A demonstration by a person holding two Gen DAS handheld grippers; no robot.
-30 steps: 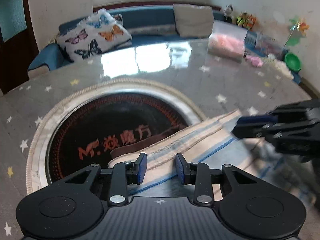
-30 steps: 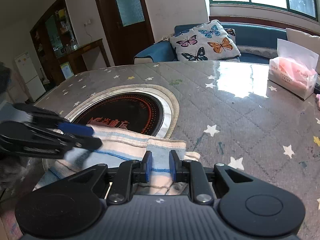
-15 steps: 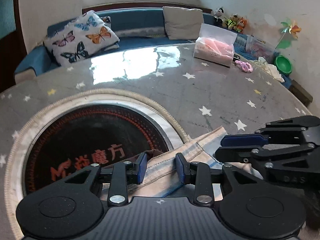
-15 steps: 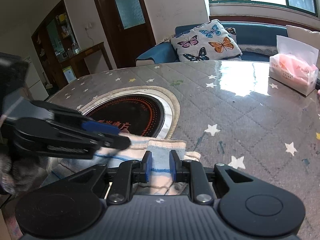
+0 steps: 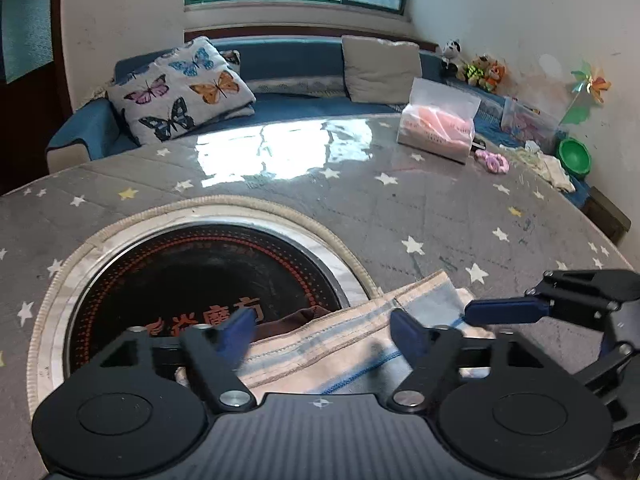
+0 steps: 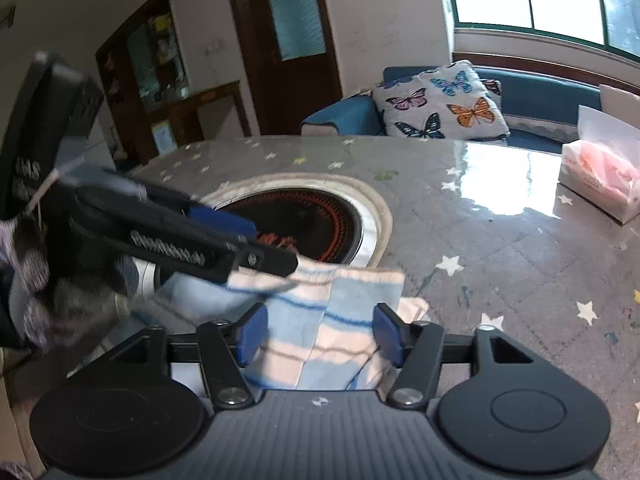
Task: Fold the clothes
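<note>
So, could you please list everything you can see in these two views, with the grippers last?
striped cloth: one, pale blue and cream, folded at the near table edge, partly over the cooktop.
cooktop: one, black with red markings, round, set into the table.
table: one, grey cover with stars.
tissue pack: one, clear with pink inside, far side of the table.
butterfly cushion: one, white with coloured butterflies, on the blue sofa.
beige cushion: one, on the sofa.
green bowl: one, far right.
left gripper: black, blue pads, jaws opening over the cloth.
right gripper: black, blue pads, jaws opening, cloth between them.
</note>
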